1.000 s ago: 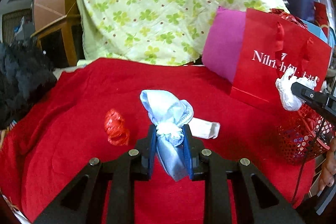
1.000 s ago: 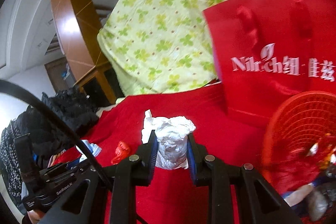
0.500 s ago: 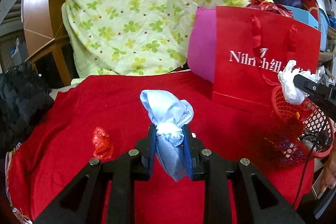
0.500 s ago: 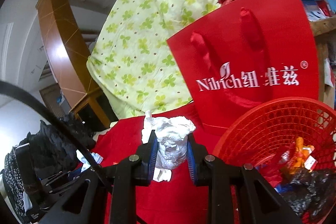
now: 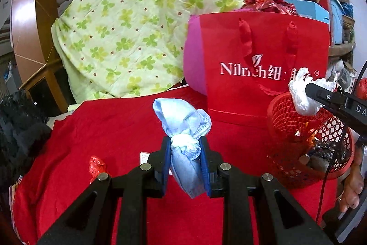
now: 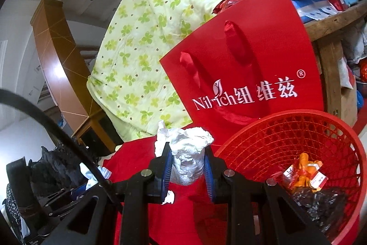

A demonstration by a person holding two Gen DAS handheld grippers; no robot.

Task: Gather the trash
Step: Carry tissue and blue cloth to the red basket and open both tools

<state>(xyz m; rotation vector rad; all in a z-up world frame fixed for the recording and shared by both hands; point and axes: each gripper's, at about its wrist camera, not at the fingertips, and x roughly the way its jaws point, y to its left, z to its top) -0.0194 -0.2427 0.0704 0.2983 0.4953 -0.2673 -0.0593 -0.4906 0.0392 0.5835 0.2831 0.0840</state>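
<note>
Both pieces of trash have been carried rightward across the red cloth (image 5: 110, 130) toward the red mesh basket (image 6: 286, 130), which a second ago lay at the edge of both views and is now close. The knotted blue mask bundle (image 5: 185, 130) is clamped in the left gripper (image 5: 185, 162), short of the basket. The crumpled white paper wad (image 6: 188, 157) is pinched in the closed right gripper (image 6: 188, 173), just beside the basket's near-left rim, so the drop appears close. Inside the basket, orange wrappers (image 6: 302, 171) and dark crumpled plastic (image 6: 318, 199) are seen. A red scrap (image 5: 97, 165) is left on the cloth. Behind the basket a red gift bag (image 5: 263, 66) is seen upright.
</note>
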